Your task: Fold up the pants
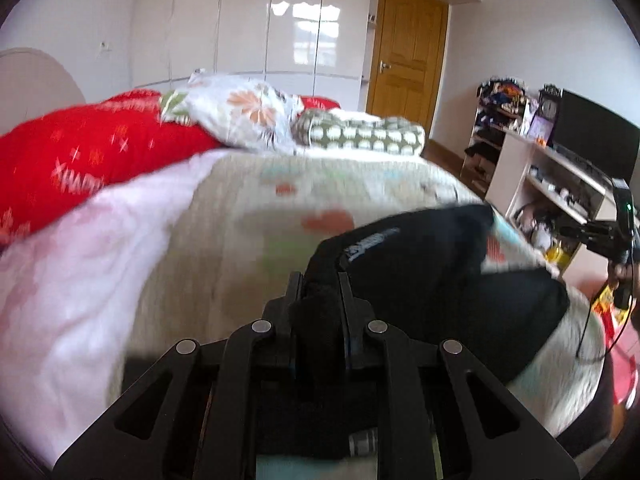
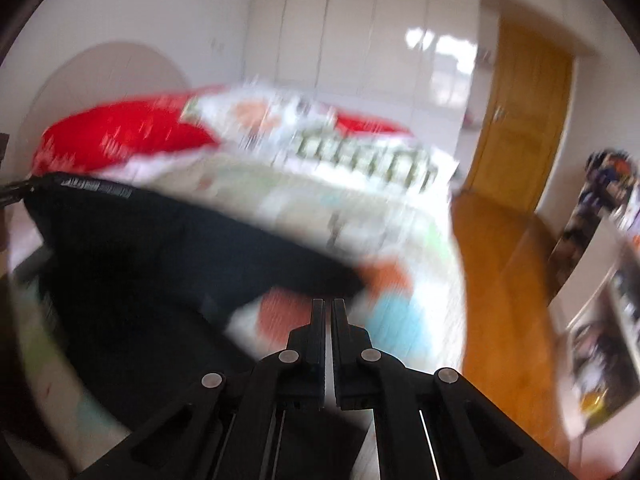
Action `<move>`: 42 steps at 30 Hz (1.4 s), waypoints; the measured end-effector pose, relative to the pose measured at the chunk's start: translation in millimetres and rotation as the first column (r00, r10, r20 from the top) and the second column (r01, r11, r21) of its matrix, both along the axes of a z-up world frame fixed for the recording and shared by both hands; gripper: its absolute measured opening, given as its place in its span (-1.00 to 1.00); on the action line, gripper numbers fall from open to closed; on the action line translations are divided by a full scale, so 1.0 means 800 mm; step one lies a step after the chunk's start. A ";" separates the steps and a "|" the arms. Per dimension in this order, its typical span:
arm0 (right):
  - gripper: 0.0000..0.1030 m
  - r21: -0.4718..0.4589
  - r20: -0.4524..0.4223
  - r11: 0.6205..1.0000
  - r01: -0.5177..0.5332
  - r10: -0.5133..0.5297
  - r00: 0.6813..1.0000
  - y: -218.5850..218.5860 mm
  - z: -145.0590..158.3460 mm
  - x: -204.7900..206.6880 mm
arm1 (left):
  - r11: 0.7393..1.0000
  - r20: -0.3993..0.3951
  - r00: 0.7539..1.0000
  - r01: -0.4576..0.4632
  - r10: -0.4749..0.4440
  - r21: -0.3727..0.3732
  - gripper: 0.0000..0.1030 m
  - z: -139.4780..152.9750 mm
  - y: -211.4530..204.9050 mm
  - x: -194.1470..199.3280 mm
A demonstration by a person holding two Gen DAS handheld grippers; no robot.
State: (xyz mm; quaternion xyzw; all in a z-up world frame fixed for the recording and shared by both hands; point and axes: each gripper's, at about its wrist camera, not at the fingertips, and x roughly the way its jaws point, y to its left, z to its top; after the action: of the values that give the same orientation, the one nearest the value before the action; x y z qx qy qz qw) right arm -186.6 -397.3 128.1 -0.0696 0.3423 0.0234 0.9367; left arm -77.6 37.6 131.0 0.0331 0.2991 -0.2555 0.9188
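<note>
Barely started imo: left gripper (image 1: 320,280) is clamped on the black pants (image 1: 440,280), lifted off the bed (image 1: 200,240), right gripper (image 2: 329,304) closed and empty, folds all left

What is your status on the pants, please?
Left hand-held gripper shut on pants. Right hand-held gripper shut, empty. Pants partly lifted off bed. Nothing in the way.
</note>
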 end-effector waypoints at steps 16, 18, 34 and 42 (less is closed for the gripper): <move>0.26 0.251 -0.144 0.958 0.140 -0.106 0.984 0.025 -0.007 0.214 | 0.993 -0.029 0.992 0.120 -0.120 0.006 -0.73 -0.060 -0.036 -0.110; 0.27 0.221 -0.205 0.960 0.173 -0.128 0.970 0.023 -0.026 0.262 | 0.994 -0.036 0.993 0.111 -0.110 0.000 -0.73 -0.064 -0.032 -0.107; -0.70 0.280 0.005 0.955 0.099 -0.104 0.995 -0.029 0.020 0.179 | 0.997 0.045 0.997 0.060 -0.058 -0.049 -0.72 -0.031 0.018 -0.064; -0.51 0.244 -0.144 0.962 0.125 -0.092 0.985 -0.061 -0.046 -0.037 | 0.997 -0.146 0.987 0.066 -0.072 -0.043 -0.42 -0.103 0.031 -0.078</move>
State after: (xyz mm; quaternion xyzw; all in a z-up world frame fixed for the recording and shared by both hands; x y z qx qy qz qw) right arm -216.2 -446.5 91.5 0.0706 0.4009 0.0198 0.9132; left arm -140.1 62.0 48.4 0.0068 0.3597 -0.2945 0.8853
